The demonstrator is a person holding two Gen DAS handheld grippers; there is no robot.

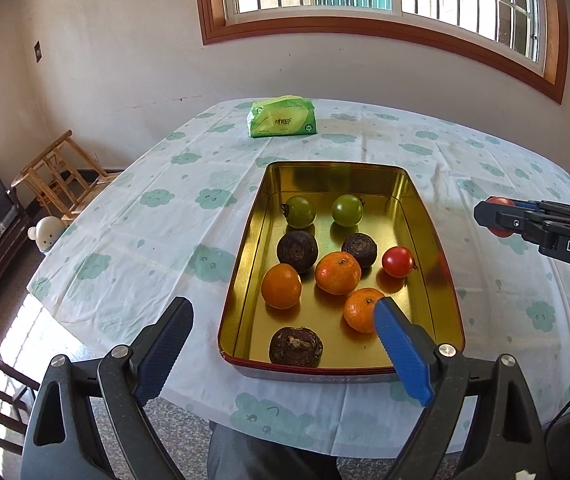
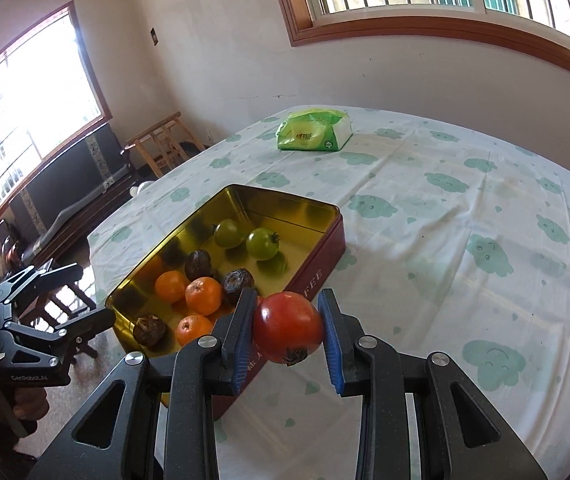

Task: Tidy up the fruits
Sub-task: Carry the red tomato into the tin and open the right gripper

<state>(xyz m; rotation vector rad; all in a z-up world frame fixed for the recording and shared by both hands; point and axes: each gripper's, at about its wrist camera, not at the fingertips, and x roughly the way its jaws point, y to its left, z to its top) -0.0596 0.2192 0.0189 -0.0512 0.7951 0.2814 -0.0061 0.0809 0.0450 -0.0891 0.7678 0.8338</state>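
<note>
1. The left gripper (image 1: 281, 344) stands with its blue-padded jaws spread wide and nothing between them, above the near end of the tin.
2. The gold-lined rectangular metal tin with a dark red outside (image 1: 245, 248) lies on the cloud-printed white tablecloth (image 1: 157, 216); in the left wrist view its long axis runs from the near table edge toward the window wall.
3. Inside it, far to near: two green tomatoes (image 1: 300, 211), two dark brown wrinkled round fruits (image 1: 297, 251) with a small red tomato (image 1: 398, 261) to their right, three orange mandarins (image 1: 338, 273), and a third dark fruit (image 1: 296, 347) at the near wall.
4. The right gripper (image 2: 288, 330) is clamped on a larger round red tomato (image 2: 287, 328), one pad pressing each side, held in the air just right of the tin's long side; its dried calyx points down toward the camera.
5. A green tissue pack (image 1: 283, 117) lies at the table's far side.
</note>
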